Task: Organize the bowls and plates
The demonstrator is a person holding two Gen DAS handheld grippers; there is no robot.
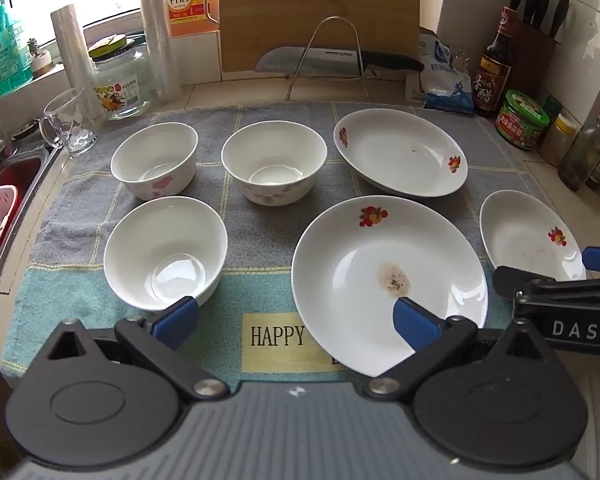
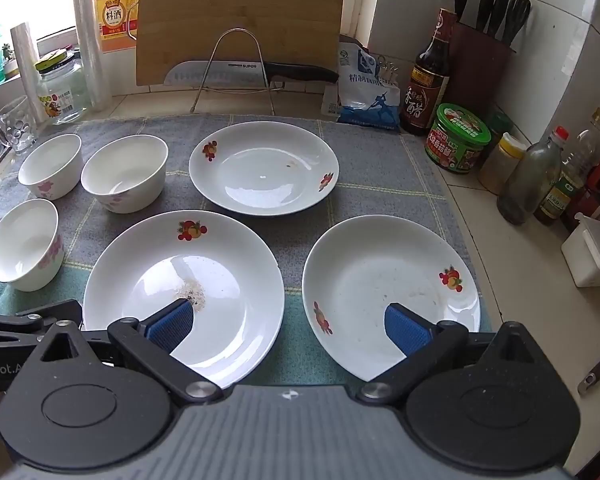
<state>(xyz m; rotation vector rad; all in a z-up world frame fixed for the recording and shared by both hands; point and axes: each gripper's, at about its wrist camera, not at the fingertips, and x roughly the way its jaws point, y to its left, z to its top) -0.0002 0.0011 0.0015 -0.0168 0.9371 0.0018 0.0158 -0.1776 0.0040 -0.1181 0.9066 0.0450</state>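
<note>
Nearest my left gripper [image 1: 296,322], at the towel's [image 1: 236,184] front edge, lies the stained plate [image 1: 388,280], ahead and right. Right gripper [image 2: 288,326] straddles both front plates; I hold both sets of jaws fully spread, empty.

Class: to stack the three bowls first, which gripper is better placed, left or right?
Left. The open left gripper hovers beside the nearest bowl, with the other bowls just beyond. The right gripper hangs over the plates.
</note>
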